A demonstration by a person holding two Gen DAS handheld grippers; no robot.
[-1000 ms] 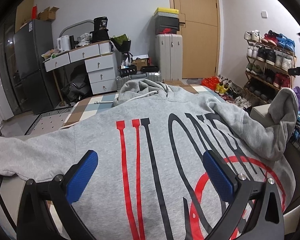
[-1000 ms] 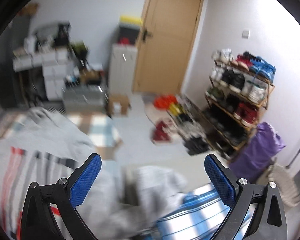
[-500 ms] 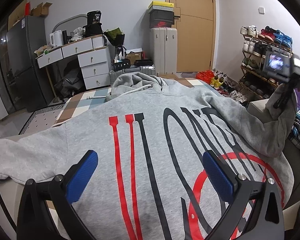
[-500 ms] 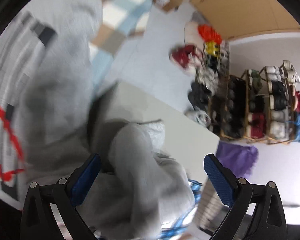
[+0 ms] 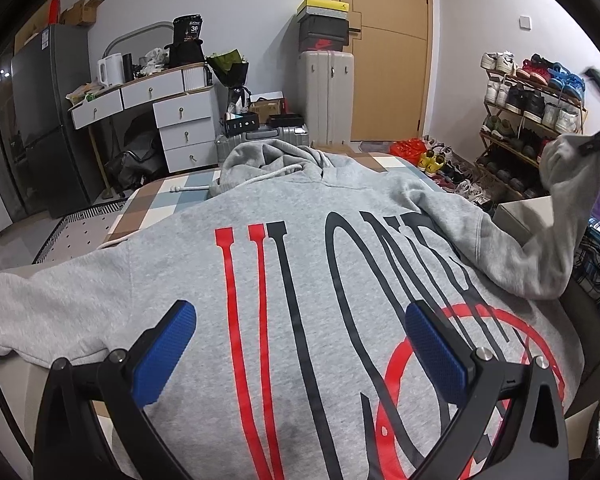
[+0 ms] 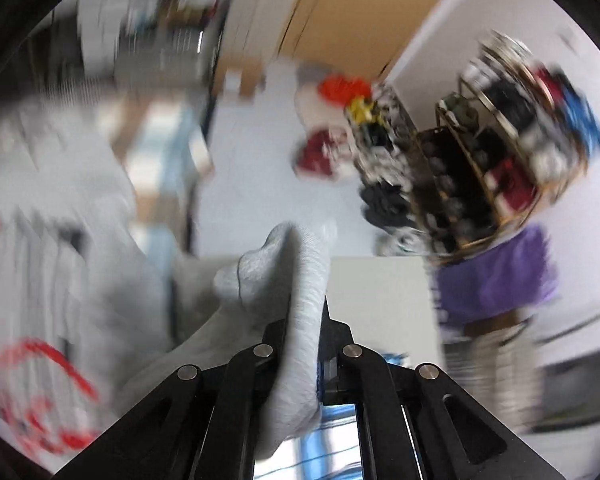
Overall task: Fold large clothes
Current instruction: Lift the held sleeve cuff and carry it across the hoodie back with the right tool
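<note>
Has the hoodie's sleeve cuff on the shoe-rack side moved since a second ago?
Yes. The sleeve cuff, shut in the right hand-held gripper, now rises against the shoe rack, higher than before.

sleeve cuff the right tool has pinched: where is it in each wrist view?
Left wrist: cuff at the far right edge, lifted off the hoodie, right tool clamped on it.
Right wrist: cuff bottom centre, between the shut jaws of the right tool.
Shared landmark: shoe rack.

Left claw point(image 5: 300, 344) wide open, tilted downward; right claw point(image 6: 304, 328) just clamped tight, pads pinching grey fabric.
</note>
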